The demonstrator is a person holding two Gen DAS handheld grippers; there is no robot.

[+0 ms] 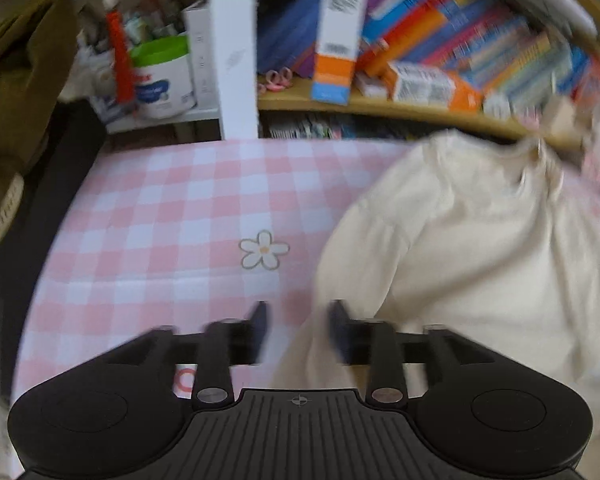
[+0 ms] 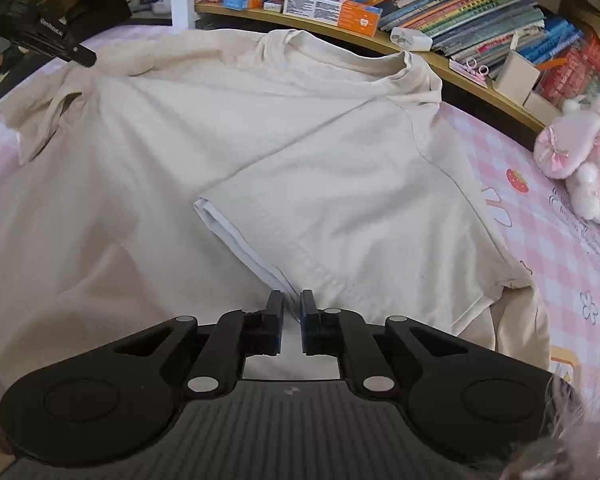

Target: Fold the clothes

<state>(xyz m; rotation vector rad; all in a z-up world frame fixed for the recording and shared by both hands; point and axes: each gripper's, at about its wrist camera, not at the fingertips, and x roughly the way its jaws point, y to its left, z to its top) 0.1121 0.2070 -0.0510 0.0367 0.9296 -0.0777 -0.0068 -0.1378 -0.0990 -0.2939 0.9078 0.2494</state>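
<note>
Here, cream T-shirt (image 2: 148, 168) laid across centre of right view on pink checked cloth (image 2: 532, 216), right sleeve (image 2: 320, 200) folded inward. Right gripper (image 2: 291, 300) narrowly parted, nothing held; left gripper (image 1: 298, 312) wide apart, empty, at shirt edge. Sleeve-folding stage judged; left sleeve (image 2: 40, 120), upper left, needs folding inward.

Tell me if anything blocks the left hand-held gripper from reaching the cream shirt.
Nothing visible does. The left hand-held gripper hangs open at the edge of the cream shirt, with only bare pink checked cloth on its other side.
</note>
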